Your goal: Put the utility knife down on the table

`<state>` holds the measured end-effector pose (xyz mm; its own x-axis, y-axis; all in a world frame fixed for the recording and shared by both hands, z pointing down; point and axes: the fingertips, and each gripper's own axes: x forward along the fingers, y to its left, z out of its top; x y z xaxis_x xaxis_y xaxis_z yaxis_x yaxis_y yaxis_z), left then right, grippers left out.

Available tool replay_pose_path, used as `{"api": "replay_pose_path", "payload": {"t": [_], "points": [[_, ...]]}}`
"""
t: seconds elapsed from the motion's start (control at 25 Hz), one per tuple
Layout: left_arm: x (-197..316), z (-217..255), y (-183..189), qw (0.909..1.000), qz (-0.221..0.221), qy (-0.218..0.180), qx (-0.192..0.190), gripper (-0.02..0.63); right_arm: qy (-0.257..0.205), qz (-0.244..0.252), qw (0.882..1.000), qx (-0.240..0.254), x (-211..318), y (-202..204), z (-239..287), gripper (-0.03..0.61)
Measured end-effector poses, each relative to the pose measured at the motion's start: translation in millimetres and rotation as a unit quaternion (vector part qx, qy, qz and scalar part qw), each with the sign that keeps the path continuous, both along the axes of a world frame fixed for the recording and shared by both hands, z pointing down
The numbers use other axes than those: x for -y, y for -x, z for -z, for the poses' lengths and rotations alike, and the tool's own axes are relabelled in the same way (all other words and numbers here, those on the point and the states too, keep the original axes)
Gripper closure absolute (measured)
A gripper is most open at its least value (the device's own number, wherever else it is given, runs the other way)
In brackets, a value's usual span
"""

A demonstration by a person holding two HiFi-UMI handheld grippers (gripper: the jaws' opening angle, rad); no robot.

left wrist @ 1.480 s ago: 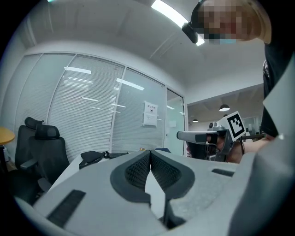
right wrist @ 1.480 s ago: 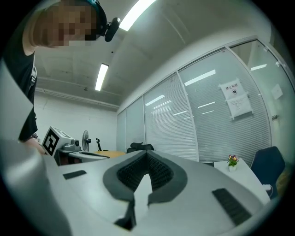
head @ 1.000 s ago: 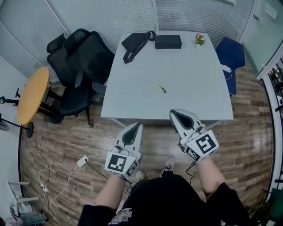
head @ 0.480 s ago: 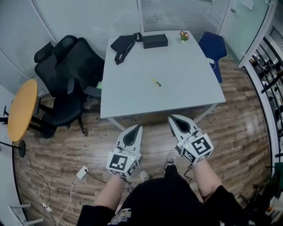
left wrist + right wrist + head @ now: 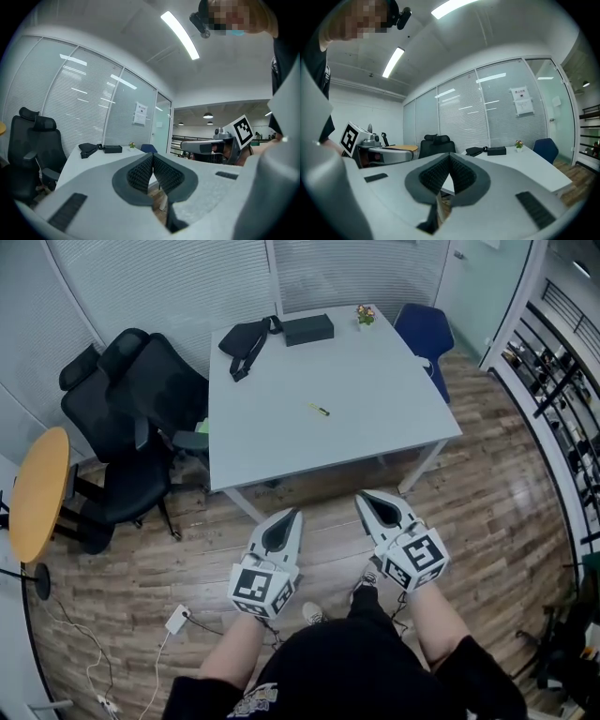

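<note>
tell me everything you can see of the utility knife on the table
The utility knife is a small, slim stick, mostly yellow with a dark end. It is too small to tell whether the blade is out. It lies flat and slantwise near the middle of the pale table, on bare top, well apart from the black bag and black box at the far edge. Only the table touches it. The left gripper and right gripper are shut, over the floor.

Utility knife [image 5: 320, 410]: small, slim, yellow with what looks like a dark end. Lies flat and slanted near the middle of the table [image 5: 375, 381].
</note>
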<state>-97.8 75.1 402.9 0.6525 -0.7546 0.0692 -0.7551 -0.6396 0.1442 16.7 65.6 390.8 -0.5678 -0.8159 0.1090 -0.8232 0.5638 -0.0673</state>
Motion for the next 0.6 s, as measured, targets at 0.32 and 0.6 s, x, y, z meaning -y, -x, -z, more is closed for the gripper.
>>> {"api": "replay_pose_path", "payload": {"t": [0.32, 0.6], "points": [[-2, 6, 5, 1.0, 0.0, -0.004, -0.005, 0.609, -0.004, 0.002, 1.0, -0.002, -2, 8, 5, 0.575], [0, 6, 8, 1.0, 0.003, -0.002, -0.005, 0.609, -0.001, 0.004, 1.0, 0.0, 1, 11, 3, 0.575]]}}
